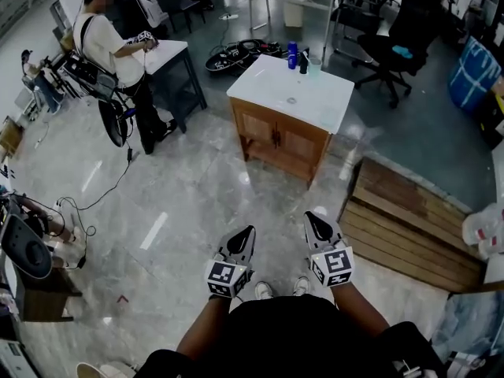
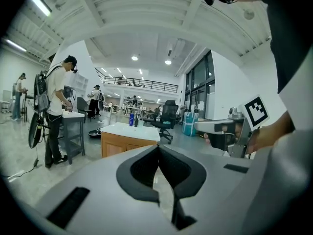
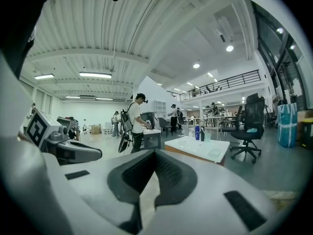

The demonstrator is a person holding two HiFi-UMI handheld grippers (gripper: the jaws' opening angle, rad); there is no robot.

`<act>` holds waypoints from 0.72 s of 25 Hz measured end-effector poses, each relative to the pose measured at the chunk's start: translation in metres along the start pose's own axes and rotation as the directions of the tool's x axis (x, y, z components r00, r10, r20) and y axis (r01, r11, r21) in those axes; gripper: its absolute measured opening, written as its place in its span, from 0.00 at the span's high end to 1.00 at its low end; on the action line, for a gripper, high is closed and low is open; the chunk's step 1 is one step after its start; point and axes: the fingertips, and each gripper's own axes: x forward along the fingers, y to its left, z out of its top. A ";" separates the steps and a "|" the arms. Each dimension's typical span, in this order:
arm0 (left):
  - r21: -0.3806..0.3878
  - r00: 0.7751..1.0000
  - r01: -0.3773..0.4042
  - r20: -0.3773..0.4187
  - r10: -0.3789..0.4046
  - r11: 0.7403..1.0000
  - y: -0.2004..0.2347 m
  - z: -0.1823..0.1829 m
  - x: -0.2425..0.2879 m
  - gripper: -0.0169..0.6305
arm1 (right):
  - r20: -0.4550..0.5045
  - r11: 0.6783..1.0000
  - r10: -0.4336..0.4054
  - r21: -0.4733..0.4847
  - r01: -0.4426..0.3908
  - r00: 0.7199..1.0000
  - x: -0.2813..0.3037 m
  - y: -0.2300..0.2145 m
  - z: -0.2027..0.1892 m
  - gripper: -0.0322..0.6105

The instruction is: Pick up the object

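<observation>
A wooden cabinet with a white top (image 1: pixel 323 109) stands a few steps ahead on the marble floor. At its far edge are a blue bottle (image 1: pixel 292 54), a dark bottle (image 1: pixel 303 61) and a clear cup (image 1: pixel 315 66); a small clear thing (image 1: pixel 291 100) lies mid-top. My left gripper (image 1: pixel 250 229) and right gripper (image 1: pixel 309 215) are held side by side close to my body, well short of the cabinet, both shut and empty. The left gripper view shows its closed jaws (image 2: pixel 158 148) with the cabinet (image 2: pixel 128 140) beyond. In the right gripper view the jaws (image 3: pixel 155 153) point at the white top (image 3: pixel 198 148).
A person (image 1: pixel 118 50) works at a grey table (image 1: pixel 169 53) to the far left. A black office chair (image 1: pixel 394 50) is behind the cabinet, and a wooden pallet (image 1: pixel 405 223) lies at the right. Equipment and cables (image 1: pixel 31 242) crowd the left edge.
</observation>
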 end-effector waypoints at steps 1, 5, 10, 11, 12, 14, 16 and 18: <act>0.005 1.000 0.010 -0.004 -0.010 1.000 0.000 -0.001 0.000 0.95 | 0.000 1.000 -0.010 0.012 0.010 1.000 0.001 -0.001 -0.001 0.92; 0.025 0.999 0.047 -0.027 -0.046 0.999 0.002 -0.008 -0.001 0.95 | 0.001 0.997 -0.052 0.064 0.052 0.999 -0.002 -0.001 -0.005 0.92; 0.025 0.997 0.063 -0.045 -0.062 0.998 0.009 -0.017 0.001 0.95 | -0.011 0.994 -0.070 0.087 0.070 0.998 -0.002 0.003 -0.014 0.92; 0.025 0.997 0.067 -0.046 -0.065 0.997 0.011 -0.017 0.003 0.95 | -0.016 0.994 -0.069 0.086 0.070 0.997 0.000 0.002 -0.015 0.92; 0.026 0.996 0.071 -0.047 -0.070 0.997 0.013 -0.015 0.007 0.95 | -0.018 0.994 -0.070 0.084 0.071 0.997 0.004 0.000 -0.015 0.92; 0.025 0.996 0.078 -0.050 -0.077 0.997 0.017 -0.013 0.019 0.95 | -0.020 0.994 -0.074 0.082 0.076 0.997 0.014 -0.008 -0.012 0.92; 0.021 0.995 0.079 -0.056 -0.078 0.997 0.023 -0.011 0.031 0.95 | -0.022 0.993 -0.078 0.082 0.080 0.997 0.026 -0.016 -0.011 0.92; 0.019 0.995 0.078 -0.059 -0.076 0.997 0.031 -0.008 0.042 0.95 | -0.026 0.994 -0.077 0.081 0.079 0.997 0.039 -0.023 -0.012 0.92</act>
